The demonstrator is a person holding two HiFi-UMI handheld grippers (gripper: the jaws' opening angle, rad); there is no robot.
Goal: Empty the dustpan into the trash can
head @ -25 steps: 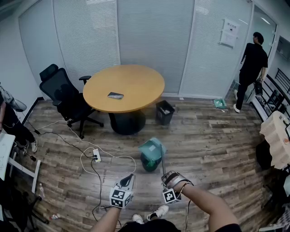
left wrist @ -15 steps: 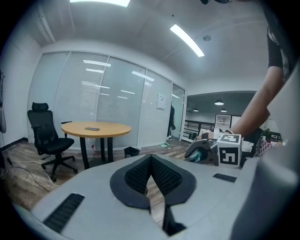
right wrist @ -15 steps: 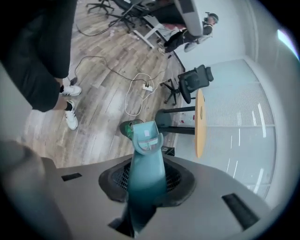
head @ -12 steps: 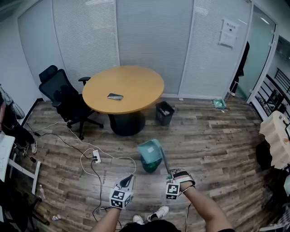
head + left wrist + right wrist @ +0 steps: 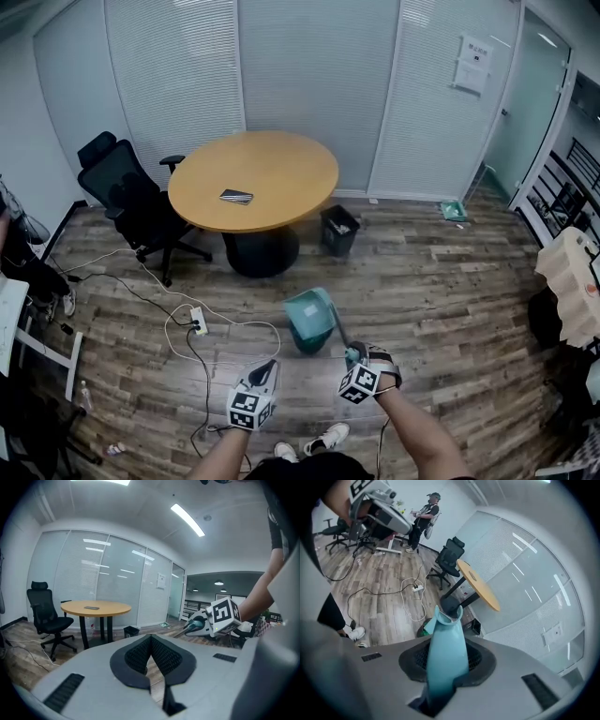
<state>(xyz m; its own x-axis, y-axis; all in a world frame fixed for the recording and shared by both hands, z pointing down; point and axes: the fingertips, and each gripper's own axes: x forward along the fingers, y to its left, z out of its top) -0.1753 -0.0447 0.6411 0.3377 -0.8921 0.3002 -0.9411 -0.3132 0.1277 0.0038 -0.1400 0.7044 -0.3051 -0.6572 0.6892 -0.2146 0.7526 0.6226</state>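
Teal dustpan (image 5: 310,312) hangs tipped over the green trash can (image 5: 308,343), and the pan covers most of that can, so you can't see what, if anything, is inside either. Your right gripper (image 5: 355,359) has its fingers (image 5: 476,656) clamped on the dustpan's handle (image 5: 445,653), which fills the gap and hides the inner pads. Your left gripper (image 5: 266,369) sits apart to the left, fingers (image 5: 165,656) pressed together on nothing. Count: two bins, the green can under the pan and a black bin (image 5: 337,231) beside the round wooden surface (image 5: 272,169); one office chair (image 5: 120,187); one power strip (image 5: 199,322) on the floor; one dark flat item (image 5: 237,197) on the surface, too small to identify.
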